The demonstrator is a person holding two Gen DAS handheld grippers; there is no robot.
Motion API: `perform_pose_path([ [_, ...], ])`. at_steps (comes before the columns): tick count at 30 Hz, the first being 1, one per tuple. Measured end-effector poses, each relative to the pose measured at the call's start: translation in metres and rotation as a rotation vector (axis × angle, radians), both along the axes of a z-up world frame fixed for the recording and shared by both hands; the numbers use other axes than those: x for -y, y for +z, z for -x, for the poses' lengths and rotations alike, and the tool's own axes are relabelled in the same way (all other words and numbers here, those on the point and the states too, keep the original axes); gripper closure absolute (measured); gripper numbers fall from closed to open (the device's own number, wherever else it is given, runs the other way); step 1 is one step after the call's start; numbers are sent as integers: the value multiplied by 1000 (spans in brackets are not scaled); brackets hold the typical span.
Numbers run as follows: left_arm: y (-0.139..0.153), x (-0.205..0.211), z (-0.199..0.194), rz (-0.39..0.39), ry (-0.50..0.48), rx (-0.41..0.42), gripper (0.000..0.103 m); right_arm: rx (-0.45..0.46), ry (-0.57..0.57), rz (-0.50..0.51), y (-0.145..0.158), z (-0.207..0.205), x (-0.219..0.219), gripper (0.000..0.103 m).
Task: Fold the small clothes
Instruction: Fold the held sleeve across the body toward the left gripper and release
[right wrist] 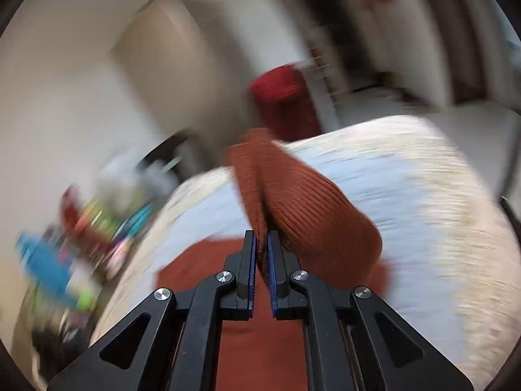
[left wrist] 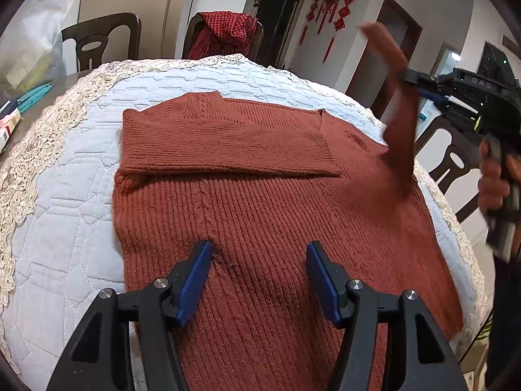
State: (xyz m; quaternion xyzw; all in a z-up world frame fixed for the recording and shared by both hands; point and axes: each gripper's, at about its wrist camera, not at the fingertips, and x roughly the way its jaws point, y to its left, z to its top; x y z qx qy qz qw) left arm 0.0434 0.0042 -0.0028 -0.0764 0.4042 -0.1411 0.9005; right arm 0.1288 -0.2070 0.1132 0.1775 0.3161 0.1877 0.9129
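Note:
A rust-red ribbed knit sweater (left wrist: 260,208) lies flat on a white quilted cover (left wrist: 65,228). Its left sleeve (left wrist: 228,143) is folded across the chest. My left gripper (left wrist: 257,247) is open, just above the lower body of the sweater, holding nothing. My right gripper (right wrist: 261,238) is shut on the right sleeve (right wrist: 293,202) and holds it lifted in the air. In the left wrist view the raised sleeve (left wrist: 394,91) hangs blurred at the right, clamped by the right gripper (left wrist: 413,79).
A lace-edged cloth (left wrist: 32,169) borders the quilt. Dark wooden chairs stand behind; one (left wrist: 224,32) carries a red checked garment. Boxes and turquoise items (left wrist: 29,97) lie at the far left. Another chair (left wrist: 456,163) stands at the right.

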Motion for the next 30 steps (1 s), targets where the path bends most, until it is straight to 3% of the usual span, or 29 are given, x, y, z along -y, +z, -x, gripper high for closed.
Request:
perform_pose_path([
  [2,5,-3,2,6,2,-2,40,-17,123,12,-5,5,-32,77],
  [5,16,-12,2,5,17,18,40,-40,194,20,-17,17,-45,63],
  [13,44,-9,-40,31,-14,21,40,-100,30,58,-40,27,4,63],
  [18,25,17,-91,19,-55,-75,42,-149,-69,45,-53,16,30,63],
  [20,11,28,-105,0,-78,-129,61,-154,-79,43,-56,14,32,63],
  [22,7,38,-107,-40,-101,-119,65,-158,-84,45,-60,11,36,63],
  [25,10,47,-108,-54,-139,-110,93,-165,-87,52,-66,5,41,63],
  [27,18,54,-109,-63,-170,-87,97,-168,-86,72,-69,0,41,66],
  [29,27,59,-108,-69,-191,-51,97,-183,-106,124,-75,-5,41,83],
  [30,32,61,-109,-57,-200,-38,97,-202,-126,142,-80,-9,44,85],
])
